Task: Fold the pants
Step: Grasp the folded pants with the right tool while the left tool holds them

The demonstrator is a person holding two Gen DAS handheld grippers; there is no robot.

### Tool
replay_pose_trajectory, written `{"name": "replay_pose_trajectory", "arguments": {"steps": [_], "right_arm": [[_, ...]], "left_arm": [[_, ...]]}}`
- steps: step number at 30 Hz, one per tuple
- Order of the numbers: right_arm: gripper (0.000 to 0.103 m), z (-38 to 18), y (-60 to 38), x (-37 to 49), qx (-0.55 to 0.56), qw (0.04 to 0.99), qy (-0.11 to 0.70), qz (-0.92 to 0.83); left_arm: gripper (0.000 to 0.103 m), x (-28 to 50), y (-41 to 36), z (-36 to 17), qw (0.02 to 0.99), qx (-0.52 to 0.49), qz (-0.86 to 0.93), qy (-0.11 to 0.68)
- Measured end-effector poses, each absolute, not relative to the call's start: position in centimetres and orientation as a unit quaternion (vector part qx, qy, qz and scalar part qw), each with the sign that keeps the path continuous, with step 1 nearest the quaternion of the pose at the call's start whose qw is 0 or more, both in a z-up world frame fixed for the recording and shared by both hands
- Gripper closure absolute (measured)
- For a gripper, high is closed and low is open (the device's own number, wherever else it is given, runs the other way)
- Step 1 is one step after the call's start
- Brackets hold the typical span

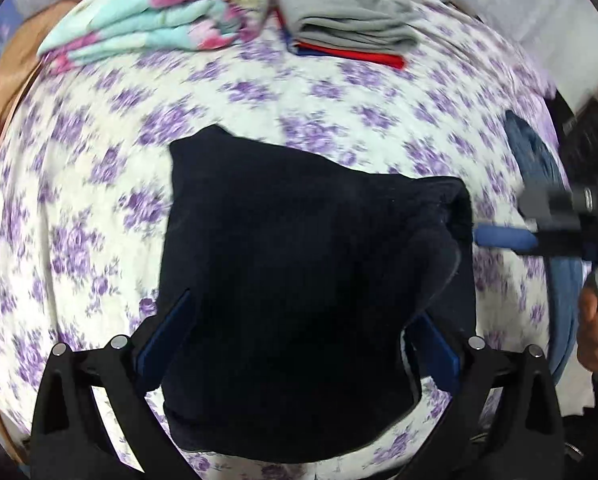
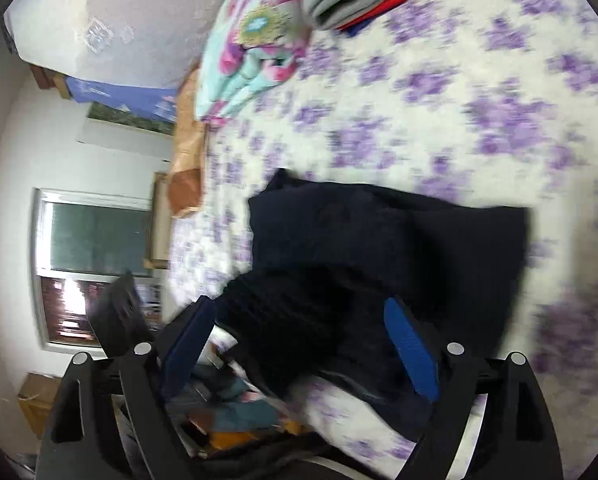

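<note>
Dark pants: one pair (image 1: 299,300), in a folded heap on the bed.
Floral bedsheet: one (image 1: 99,184), white with purple flowers.
Folded floral blanket: one (image 1: 167,20), turquoise and pink.
Stack of folded clothes: one (image 1: 351,28), grey on top, red and blue beneath.
Grippers: two, the left gripper (image 1: 299,340) and the right gripper (image 2: 299,344).
Windows: one (image 2: 95,264).

The bed (image 1: 259,92), spread with a white sheet printed in purple flowers, fills both views. Beyond the bed's far edge rises a pale, roughly plastered wall (image 2: 139,20). Off one side of the bed, in the right wrist view, a window (image 2: 95,240) lets in bright daylight, and a cardboard box (image 2: 35,400) sits on the floor near that window
</note>
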State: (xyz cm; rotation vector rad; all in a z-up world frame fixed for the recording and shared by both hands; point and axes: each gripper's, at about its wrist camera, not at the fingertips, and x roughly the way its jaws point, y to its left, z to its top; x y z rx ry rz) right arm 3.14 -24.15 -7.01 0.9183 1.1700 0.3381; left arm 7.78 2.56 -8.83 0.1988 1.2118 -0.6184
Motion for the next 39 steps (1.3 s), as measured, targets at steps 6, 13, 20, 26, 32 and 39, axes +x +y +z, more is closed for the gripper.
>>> {"name": "replay_pose_trajectory", "arguments": {"steps": [6,13,20,26,32,39], "right_arm": [[0.018,-9.6,-23.6,2.0,0.37,0.726,0.564,0.136],[0.084,-11.8,-19.8,3.6,0.323,0.722,0.591,0.157],[0.088,-4.7,-25.3,-0.2,0.348,0.761,0.512,0.195],[0.04,-14.3,-27.5,-2.3,0.364,0.699,0.613,0.054],[0.031,-11.5,-29.4,-4.2,0.381,0.727,0.569,0.053],[0.019,-7.7,-31.7,-4.8,0.369,0.779,0.506,0.027]], "left_arm": [[0.004,8.0,2.6,-8.8,0.774,0.105,-0.288,0.554],[0.004,7.8,2.6,-9.0,0.764,0.096,-0.298,0.564],[0.005,6.9,4.7,-4.5,0.739,-0.012,-0.412,0.532],[0.005,8.3,4.9,-6.6,0.737,-0.009,-0.379,0.559],[0.005,10.9,7.9,-7.9,0.749,-0.057,-0.314,0.581],[0.005,13.2,8.7,-11.7,0.759,-0.013,-0.254,0.599]]}}
